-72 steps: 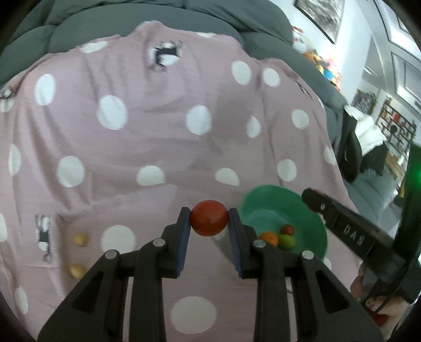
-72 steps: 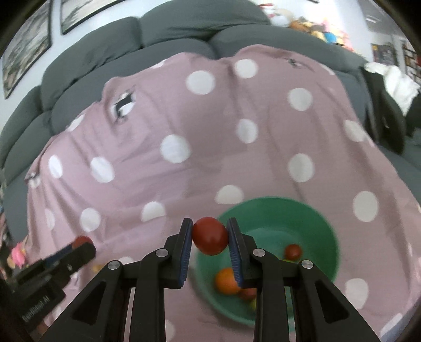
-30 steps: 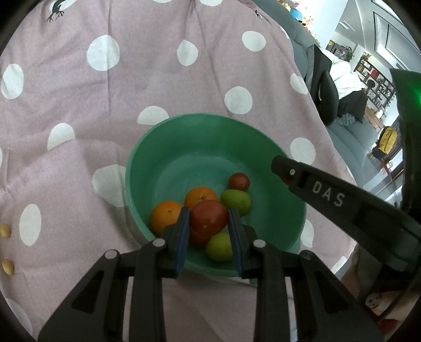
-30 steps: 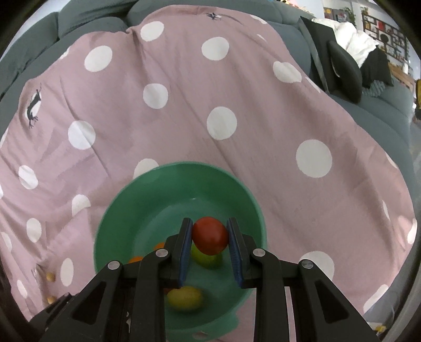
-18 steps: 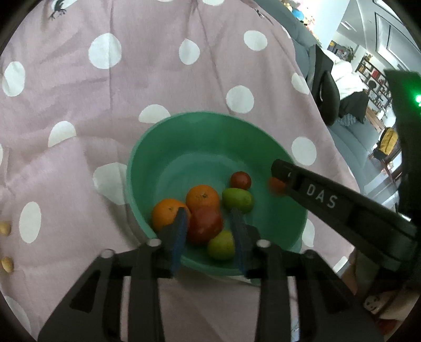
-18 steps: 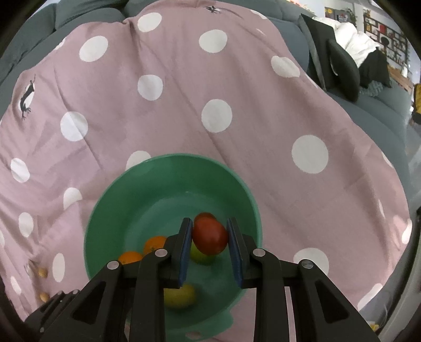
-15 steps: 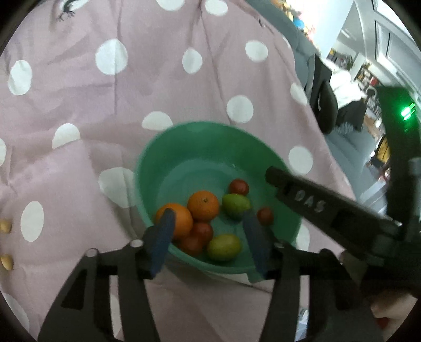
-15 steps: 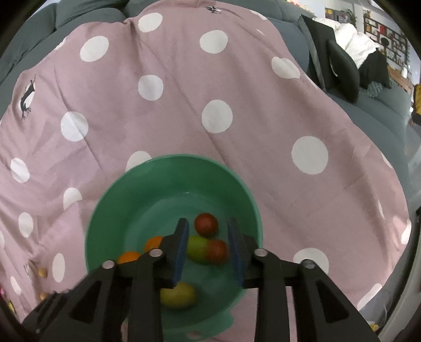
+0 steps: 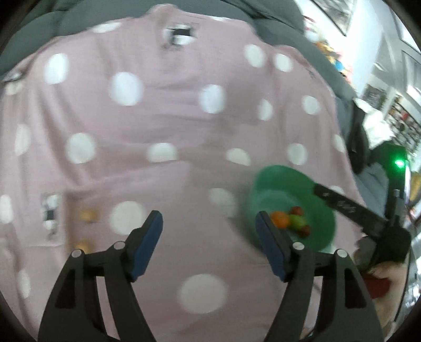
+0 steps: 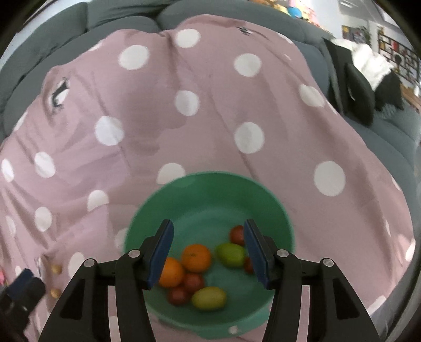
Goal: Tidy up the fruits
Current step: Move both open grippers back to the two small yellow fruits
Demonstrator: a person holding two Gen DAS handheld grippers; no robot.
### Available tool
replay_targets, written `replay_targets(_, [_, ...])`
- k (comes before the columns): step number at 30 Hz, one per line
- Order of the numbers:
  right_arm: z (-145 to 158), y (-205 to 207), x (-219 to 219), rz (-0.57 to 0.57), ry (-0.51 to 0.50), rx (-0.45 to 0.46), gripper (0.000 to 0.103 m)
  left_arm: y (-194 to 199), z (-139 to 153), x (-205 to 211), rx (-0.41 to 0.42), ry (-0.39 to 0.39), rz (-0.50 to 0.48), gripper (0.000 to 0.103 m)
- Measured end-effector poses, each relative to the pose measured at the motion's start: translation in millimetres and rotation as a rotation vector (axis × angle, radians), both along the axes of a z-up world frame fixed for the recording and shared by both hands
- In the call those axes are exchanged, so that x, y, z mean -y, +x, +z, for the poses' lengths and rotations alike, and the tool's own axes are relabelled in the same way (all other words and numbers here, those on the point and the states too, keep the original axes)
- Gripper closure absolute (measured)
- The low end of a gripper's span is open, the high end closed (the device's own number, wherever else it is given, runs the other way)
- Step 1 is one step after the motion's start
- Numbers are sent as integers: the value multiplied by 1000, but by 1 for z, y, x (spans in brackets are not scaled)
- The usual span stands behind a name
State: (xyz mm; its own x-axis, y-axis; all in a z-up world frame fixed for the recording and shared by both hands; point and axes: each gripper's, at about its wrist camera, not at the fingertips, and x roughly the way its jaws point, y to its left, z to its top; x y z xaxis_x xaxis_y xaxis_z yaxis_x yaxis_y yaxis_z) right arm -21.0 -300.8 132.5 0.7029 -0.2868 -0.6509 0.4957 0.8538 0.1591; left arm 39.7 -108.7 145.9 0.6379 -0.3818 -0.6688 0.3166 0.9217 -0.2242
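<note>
A green bowl (image 10: 210,189) sits on the pink polka-dot cloth and holds two oranges (image 10: 196,257), green fruits (image 10: 230,254) and several small red tomatoes (image 10: 193,282). My right gripper (image 10: 208,252) is open and empty, just above the bowl. In the left wrist view my left gripper (image 9: 209,243) is open and empty over the cloth, with the bowl (image 9: 284,184) to its right. Two small yellow fruits (image 9: 88,215) lie on the cloth to its left, blurred. They also show in the right wrist view (image 10: 55,268).
The cloth (image 10: 210,105) covers a grey sofa (image 10: 118,18). The right gripper's body (image 9: 350,207) reaches over the bowl in the left wrist view. A dark cushion and white throw (image 10: 360,86) lie at the far right. The cloth drops off at the right edge.
Both grippers have opened and dropped their red tomatoes into the bowl. The left gripper has pulled back and swung left, away from the bowl. The right gripper has risen slightly.
</note>
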Motion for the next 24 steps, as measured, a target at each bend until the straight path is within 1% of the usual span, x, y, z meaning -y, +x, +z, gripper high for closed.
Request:
replay_targets(3, [4, 4, -11, 18, -24, 5, 47, -4, -2, -38, 1, -2, 106, 30])
replay_targets(7, [6, 12, -29, 73, -51, 6, 47, -7, -14, -86, 4, -19, 233, 30])
replay_targets(11, [4, 21, -51, 142, -71, -3, 47, 0, -22, -119, -18, -21, 343, 30])
replay_targets(13, [1, 28, -64, 177, -75, -13, 47, 3, -25, -136, -30, -52, 393, 30])
replay_targets(15, [-2, 34, -77, 221, -74, -16, 47, 4, -27, -146, -42, -74, 410, 31])
replay_targets(17, [-4, 39, -88, 266, -62, -11, 47, 5, -30, -150, -45, -73, 414, 31])
replay_targets(19, [-7, 46, -102, 322, -29, -7, 47, 8, -33, -149, -51, -61, 399, 31])
replay_targets(21, [-13, 53, -114, 369, 11, -18, 47, 12, -39, -147, -66, -59, 383, 34])
replay_targets(23, [-20, 61, -126, 413, 40, -40, 47, 19, -50, -144, -108, -53, 370, 45])
replay_targets(24, [-24, 64, -132, 438, 47, -52, 47, 21, -54, -145, -121, -54, 361, 48])
